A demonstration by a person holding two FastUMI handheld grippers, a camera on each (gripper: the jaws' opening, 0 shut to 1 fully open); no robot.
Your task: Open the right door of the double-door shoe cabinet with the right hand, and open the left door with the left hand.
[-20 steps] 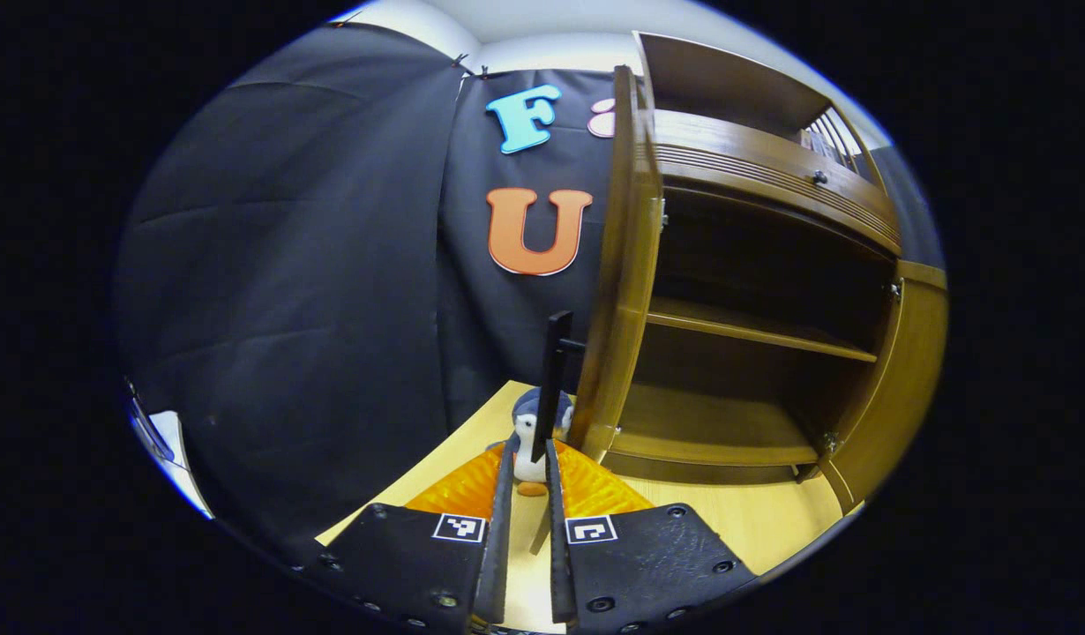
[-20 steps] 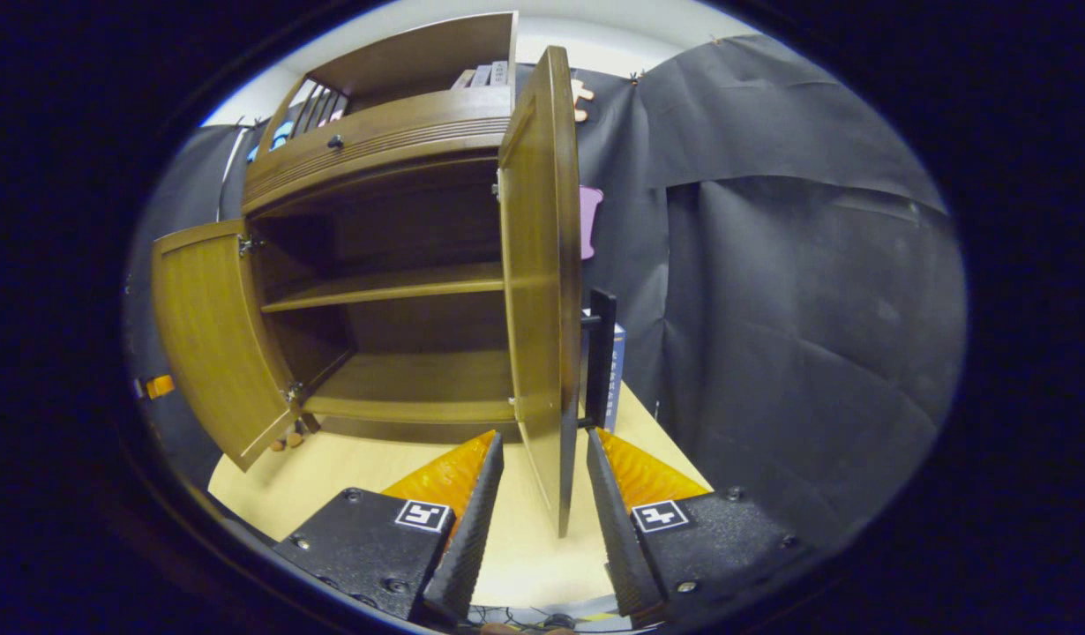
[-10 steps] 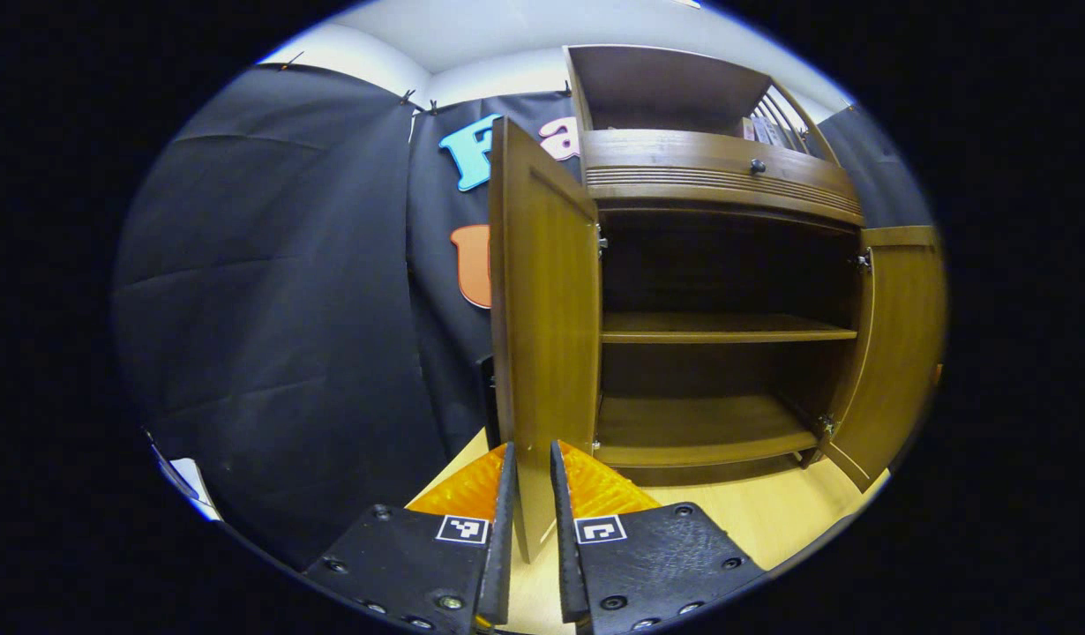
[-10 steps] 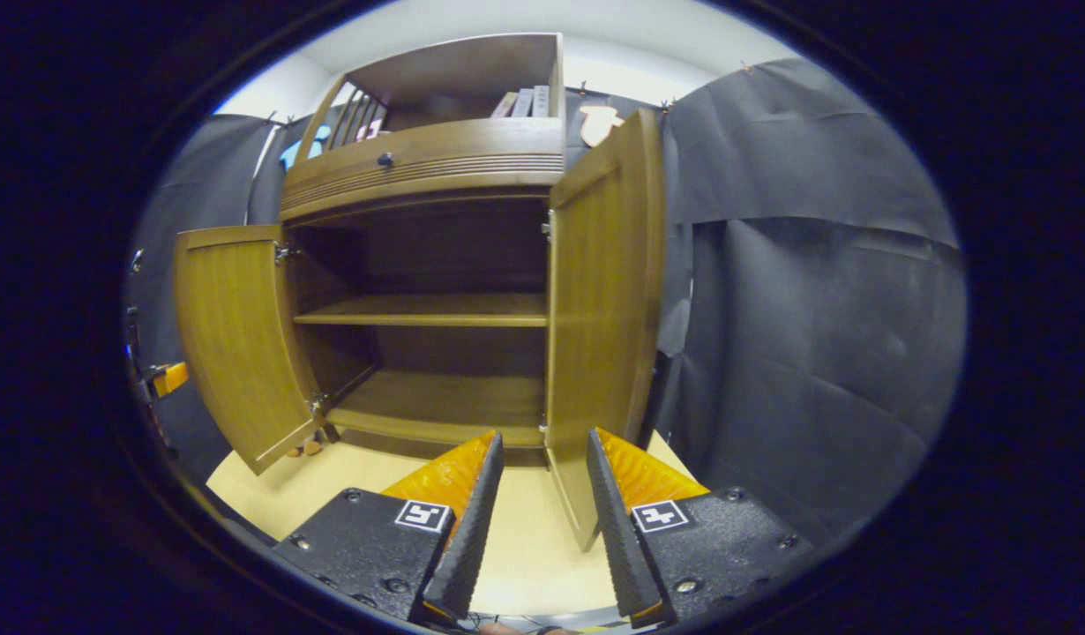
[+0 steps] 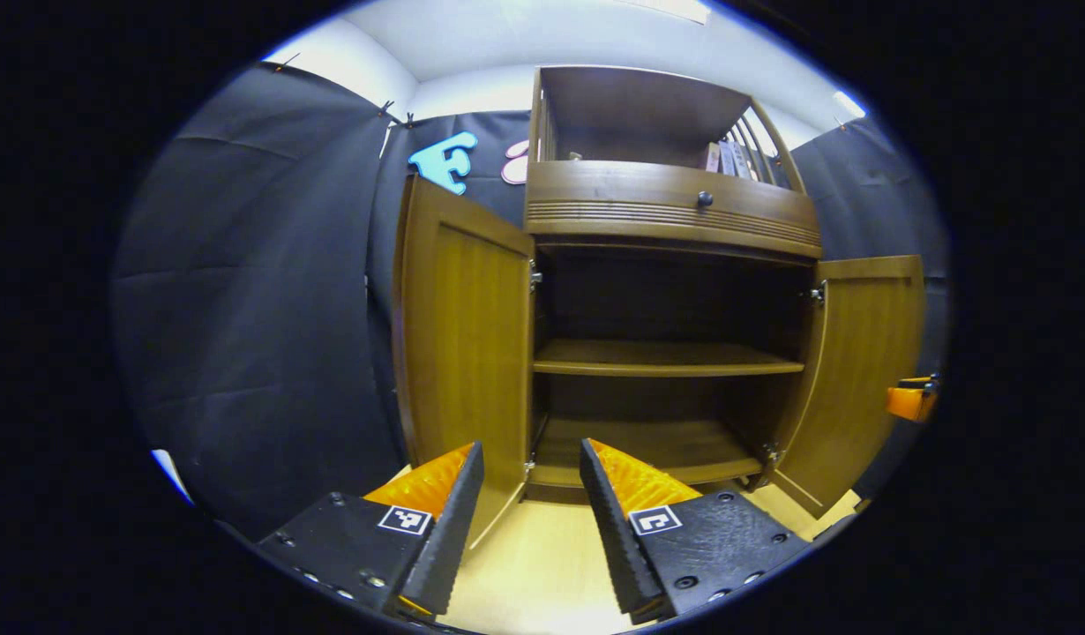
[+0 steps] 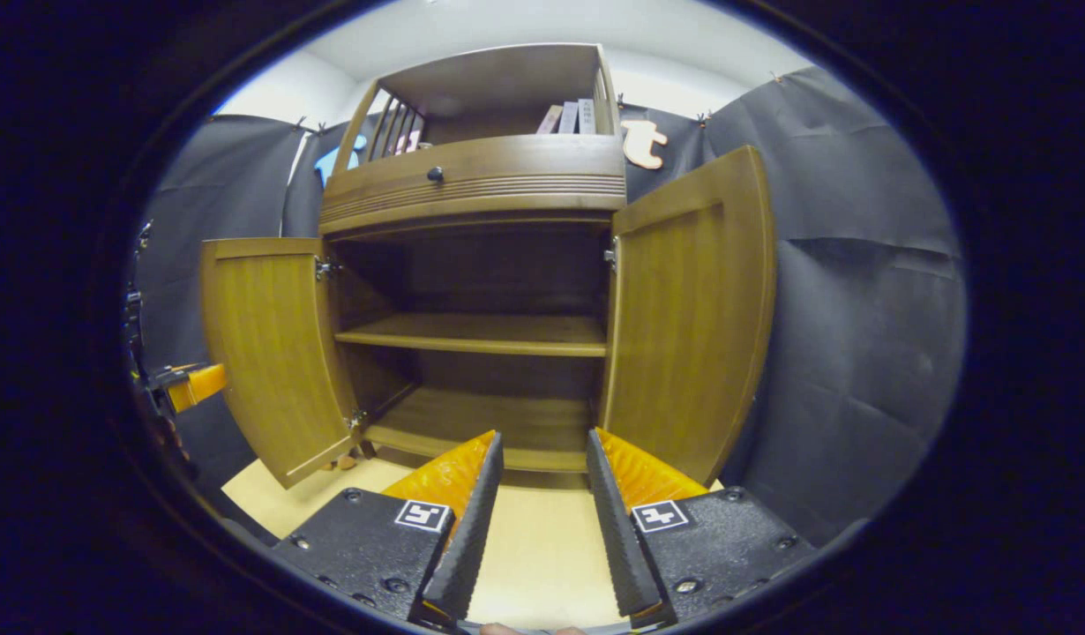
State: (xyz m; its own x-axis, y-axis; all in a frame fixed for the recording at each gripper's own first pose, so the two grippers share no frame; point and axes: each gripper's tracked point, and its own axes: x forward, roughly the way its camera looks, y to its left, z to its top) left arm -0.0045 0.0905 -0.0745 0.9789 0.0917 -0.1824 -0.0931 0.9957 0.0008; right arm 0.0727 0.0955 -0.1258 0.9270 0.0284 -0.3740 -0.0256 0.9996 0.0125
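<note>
The brown wooden shoe cabinet (image 5: pixel 666 207) faces me with both doors swung wide. In the left gripper view its left door (image 5: pixel 461 353) stands just beyond my left gripper (image 5: pixel 529 446), which is open and holds nothing. The right door (image 5: pixel 864 370) hangs open at the far right, with a bit of the right gripper (image 5: pixel 911 399) past it. In the right gripper view the right door (image 6: pixel 692 317) is above and right of my right gripper (image 6: pixel 544 436), open and apart from it. The left door (image 6: pixel 273 353) is at the left, the left gripper (image 6: pixel 190 386) beside it.
A middle shelf (image 6: pixel 481 333) divides the cabinet's inside. Above the doors sits a drawer with a dark knob (image 6: pixel 435 175), and books (image 6: pixel 571 116) stand in the top compartment. The cabinet rests on a light wooden surface (image 6: pixel 542 547). Black cloth walls close both sides.
The left gripper's fingers, close together around the left door's edge before, have spread open and let it go. Both grippers have drawn back to face the cabinet; both doors stand wider.
</note>
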